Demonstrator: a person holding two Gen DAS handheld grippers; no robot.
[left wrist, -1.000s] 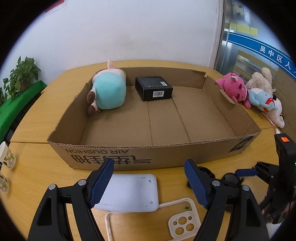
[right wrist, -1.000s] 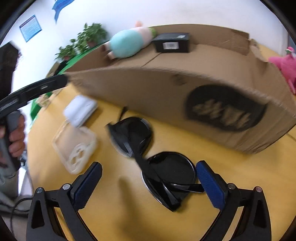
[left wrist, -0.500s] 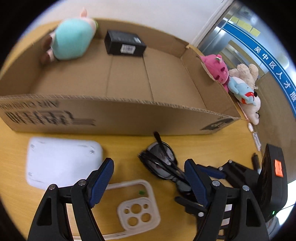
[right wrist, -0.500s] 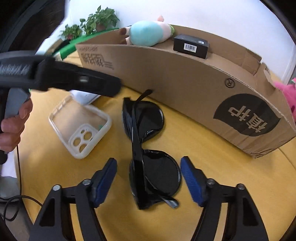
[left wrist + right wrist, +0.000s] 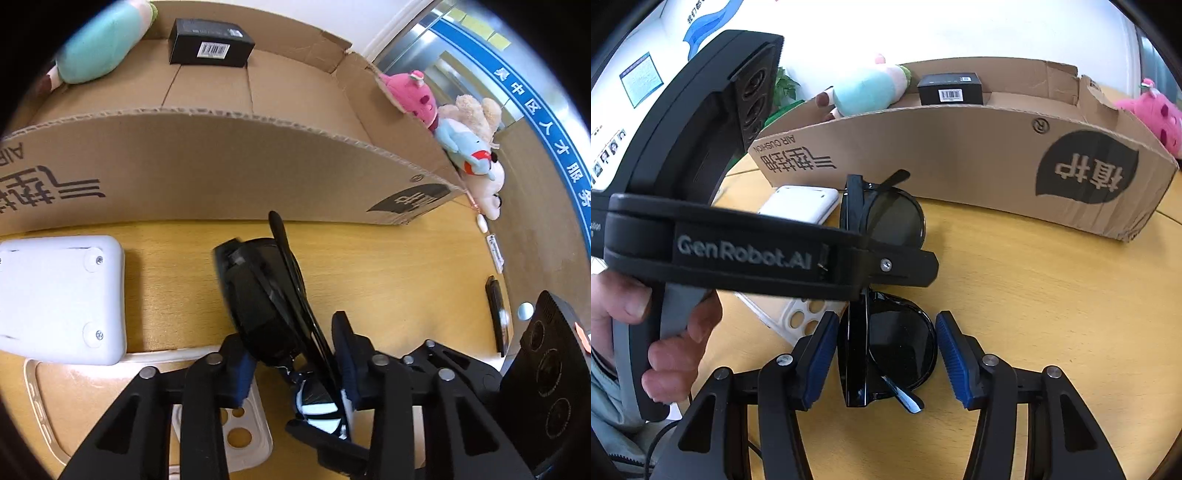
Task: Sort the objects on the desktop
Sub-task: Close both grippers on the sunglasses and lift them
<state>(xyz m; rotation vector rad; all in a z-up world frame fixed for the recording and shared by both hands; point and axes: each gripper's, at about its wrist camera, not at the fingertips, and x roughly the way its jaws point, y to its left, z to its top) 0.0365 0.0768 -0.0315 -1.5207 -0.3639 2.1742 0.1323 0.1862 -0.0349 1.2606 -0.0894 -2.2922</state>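
Both grippers crowd one pair of black sunglasses (image 5: 886, 332) lying folded on the yellow wooden table (image 5: 1052, 314), just in front of the cardboard box (image 5: 960, 155). On the right gripper (image 5: 886, 354), the jaws are closing with the near lens between them: the left blue pad sits at the frame's edge, the right pad stands a little clear of the lens rim, so the pads do not yet clamp it. On the left gripper (image 5: 291, 362), the jaws are also closing, narrowed around the middle of the sunglasses (image 5: 266, 295); from its own wrist view the blue pads seem to sit against the frame on both sides, though whether they actually press on it I cannot tell. From the right wrist view this gripper reaches across from the left, its black body over the bridge of the glasses, held by a person's hand (image 5: 646, 332).

Beside the glasses, to their left, lies a white rounded device (image 5: 59, 295), its near edge resting on a clear phone case (image 5: 243, 424) with camera cut-outs. Inside the box sit a teal plush toy (image 5: 99, 48) and a black carton (image 5: 210, 42) with a barcode, both near the far wall. Outside the box's right end lie a pink plush (image 5: 410, 92) and a heap of pale plush animals (image 5: 472, 147)
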